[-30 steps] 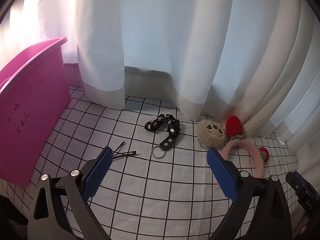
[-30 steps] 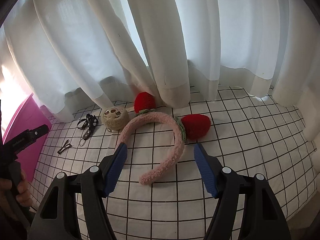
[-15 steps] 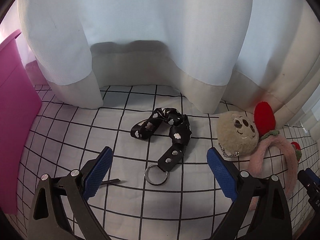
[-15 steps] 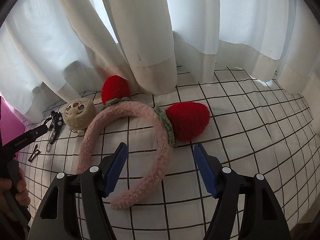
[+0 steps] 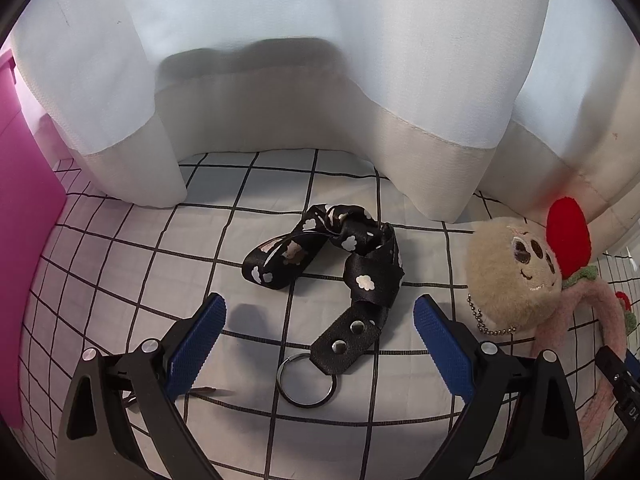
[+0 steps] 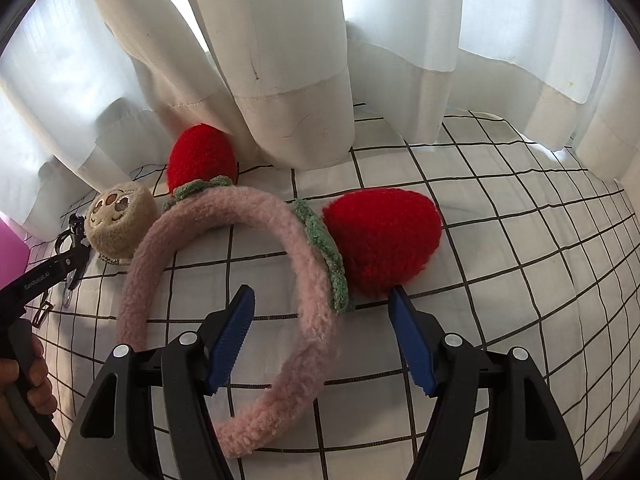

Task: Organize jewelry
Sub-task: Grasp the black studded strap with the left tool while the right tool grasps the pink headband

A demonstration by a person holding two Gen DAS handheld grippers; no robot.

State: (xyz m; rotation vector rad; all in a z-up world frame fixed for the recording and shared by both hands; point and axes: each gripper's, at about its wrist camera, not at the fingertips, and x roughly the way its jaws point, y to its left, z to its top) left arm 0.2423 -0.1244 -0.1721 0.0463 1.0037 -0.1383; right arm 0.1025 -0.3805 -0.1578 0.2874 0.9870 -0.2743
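A black strap keychain [image 5: 360, 280] with white cloud print and a metal ring [image 5: 306, 380] lies on the checked cloth. My left gripper [image 5: 320, 304] hangs open just over its riveted end, touching nothing. A pink fuzzy headband [image 6: 316, 304] with two red strawberries [image 6: 384, 236] lies under my right gripper [image 6: 320, 294], which is open. The band runs between the blue pads [image 6: 234, 340] without touching them. A round beige plush charm [image 5: 512, 276] with a ball chain sits between the strap and the headband [image 5: 596, 308].
White curtains [image 5: 320, 80] hang down to the cloth right behind the items. A pink bin [image 5: 24, 240] stands at the left. A dark hairpin [image 5: 204, 391] lies by the left finger. A hand [image 6: 28, 380] holding the left gripper shows in the right wrist view.
Both grippers have come down and forward. The strap now fills the left view between the fingers, and the headband has slid in between the right fingers. Neither gripper's opening changed.
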